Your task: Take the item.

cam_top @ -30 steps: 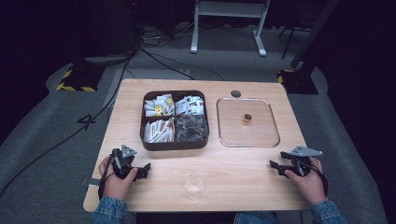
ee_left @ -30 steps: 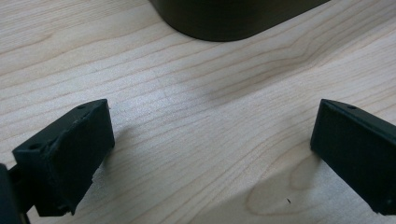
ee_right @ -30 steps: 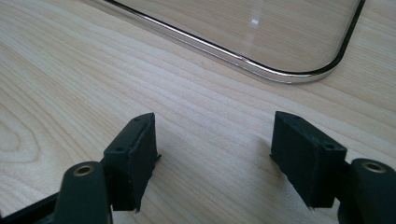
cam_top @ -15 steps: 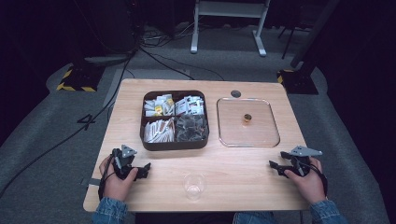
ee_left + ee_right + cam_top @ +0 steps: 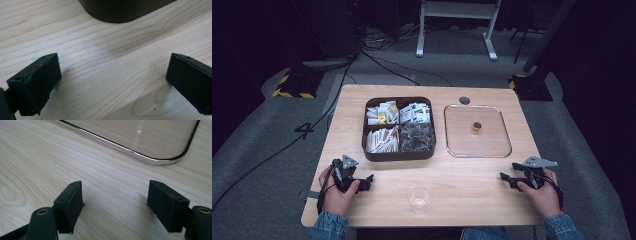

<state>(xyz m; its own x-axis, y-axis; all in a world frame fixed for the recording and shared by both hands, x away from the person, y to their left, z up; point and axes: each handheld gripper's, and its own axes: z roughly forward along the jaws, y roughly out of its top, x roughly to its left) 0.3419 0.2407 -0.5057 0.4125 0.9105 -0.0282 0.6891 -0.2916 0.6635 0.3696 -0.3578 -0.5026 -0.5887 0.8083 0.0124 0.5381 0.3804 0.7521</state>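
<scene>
My left gripper [image 5: 368,180] rests on the wooden table [image 5: 472,175] at the front left, open, with bare wood between its jaws [image 5: 113,80]. The right gripper [image 5: 506,178] lies at the front right, also open and holding nothing [image 5: 115,202]. A dark brown four-compartment box [image 5: 399,128] of packets and sachets sits at the table's middle; its rounded corner [image 5: 117,12] shows just beyond the left jaws. A clear square lid [image 5: 476,131] with a small brown knob [image 5: 476,126] lies to the box's right; its rim [image 5: 130,147] curves ahead of the right jaws. A clear glass cup [image 5: 419,199] stands at the front edge.
A round grommet hole [image 5: 464,100] is set into the table's far edge. Cables and a white stand's feet [image 5: 456,30] lie on the grey floor beyond. Open wood stretches between the two grippers around the cup.
</scene>
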